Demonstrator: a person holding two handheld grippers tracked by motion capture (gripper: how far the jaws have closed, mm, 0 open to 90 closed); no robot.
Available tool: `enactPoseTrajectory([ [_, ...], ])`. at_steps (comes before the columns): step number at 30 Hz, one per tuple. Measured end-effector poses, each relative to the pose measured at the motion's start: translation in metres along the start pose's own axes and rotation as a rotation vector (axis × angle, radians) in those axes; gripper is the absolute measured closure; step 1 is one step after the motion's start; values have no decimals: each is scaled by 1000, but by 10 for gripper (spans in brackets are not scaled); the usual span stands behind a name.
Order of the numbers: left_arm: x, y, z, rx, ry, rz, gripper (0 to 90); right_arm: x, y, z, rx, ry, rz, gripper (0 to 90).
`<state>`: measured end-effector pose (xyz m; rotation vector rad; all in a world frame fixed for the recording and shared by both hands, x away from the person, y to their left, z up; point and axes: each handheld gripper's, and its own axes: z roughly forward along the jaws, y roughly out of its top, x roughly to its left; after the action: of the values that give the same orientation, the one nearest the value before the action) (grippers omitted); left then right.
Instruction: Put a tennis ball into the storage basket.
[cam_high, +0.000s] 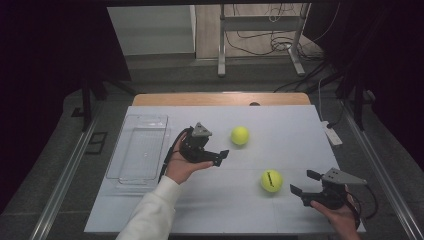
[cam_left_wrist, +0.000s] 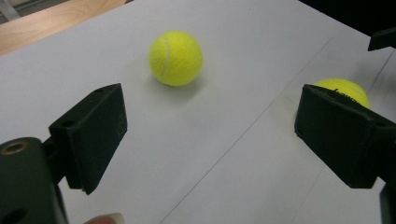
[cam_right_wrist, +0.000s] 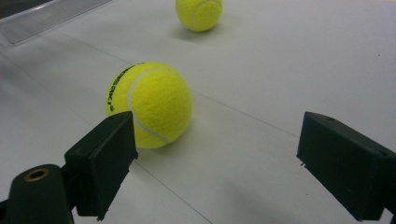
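You have two tennis balls on the white counter (cam_high: 280, 115). Both are bright yellow and fuzzy, with a white curved line running over them.

The near tennis ball (cam_high: 271, 180) sits toward the right side of the counter, close to you. It has black writing on it. In the right gripper view the letters run down its left side, but they are too small and turned to read. In the high view you can see a short dark mark on its top.

The far tennis ball (cam_high: 240, 135) sits near the middle of the counter, farther away from you. You can see its white line well in the left gripper view. No writing shows on it there.

Your left gripper (cam_high: 220, 156) is held above the counter, just left of the far ball and a bit nearer to you. Its jaws are spread wide and hold nothing. The far ball lies ahead of it, not touching it.

Your right gripper (cam_high: 304, 183) is at the near right of the counter, just right of the near ball. Its jaws are wide apart too and hold nothing. In the right gripper view the near ball sits close by the left jaw, and you cannot tell if they touch.

A clear plastic tray (cam_high: 140, 150) lies at the left side of the counter, well apart from both balls.
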<state>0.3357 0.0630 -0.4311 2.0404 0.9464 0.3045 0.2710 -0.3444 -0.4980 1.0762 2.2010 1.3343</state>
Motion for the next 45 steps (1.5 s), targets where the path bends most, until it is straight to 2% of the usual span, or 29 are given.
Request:
enactPoseTrajectory([
  [32,5,13,30,36,-13,21,101,-3,-2,0,1,0,14,121],
  [45,7,16,48,75,-13,28,99,-4,-2,1,2,2,12,122],
])
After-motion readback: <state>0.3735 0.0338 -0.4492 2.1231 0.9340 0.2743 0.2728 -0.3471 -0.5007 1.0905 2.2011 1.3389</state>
